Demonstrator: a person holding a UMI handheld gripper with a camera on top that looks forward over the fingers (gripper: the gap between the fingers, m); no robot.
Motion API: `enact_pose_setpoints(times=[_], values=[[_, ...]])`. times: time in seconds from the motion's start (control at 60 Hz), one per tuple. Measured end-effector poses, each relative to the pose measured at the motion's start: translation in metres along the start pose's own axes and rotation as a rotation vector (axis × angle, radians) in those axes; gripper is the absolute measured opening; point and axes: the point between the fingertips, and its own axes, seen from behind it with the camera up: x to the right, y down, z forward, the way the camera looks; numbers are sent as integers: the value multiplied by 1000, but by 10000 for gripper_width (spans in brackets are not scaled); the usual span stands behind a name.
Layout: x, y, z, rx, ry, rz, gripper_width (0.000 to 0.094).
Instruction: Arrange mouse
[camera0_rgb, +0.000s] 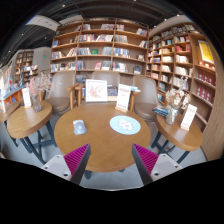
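Grey and small, the mouse (79, 126) lies on the round wooden surface (100, 145), toward its left side. It sits beyond the tongs (110, 160), well apart from them and a bit left of the gap between the two fingers. To the right of the mouse, on the same surface, lies a round pale blue mat (125, 124) (it looks like a mouse mat, but I cannot tell for sure). The mouse and the mat are apart, not touching.

The tongs are spread wide, with nothing between the fingers. The pink pads (75, 157) show on the inner sides, and both hang above the near edge of the surface.

Behind the round surface stand a white sign (96, 90) and another card (123, 98). A second wooden table (25, 120) is off to the left, and one more (180, 128) is off to the right with a white card on it. Tall bookshelves (110, 45) full of books fill the back wall and the right side.
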Motion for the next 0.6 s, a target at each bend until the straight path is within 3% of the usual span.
enact_pose_setpoints(times=[0.6], values=[[-136,22,47,17,-104,-26,854]])
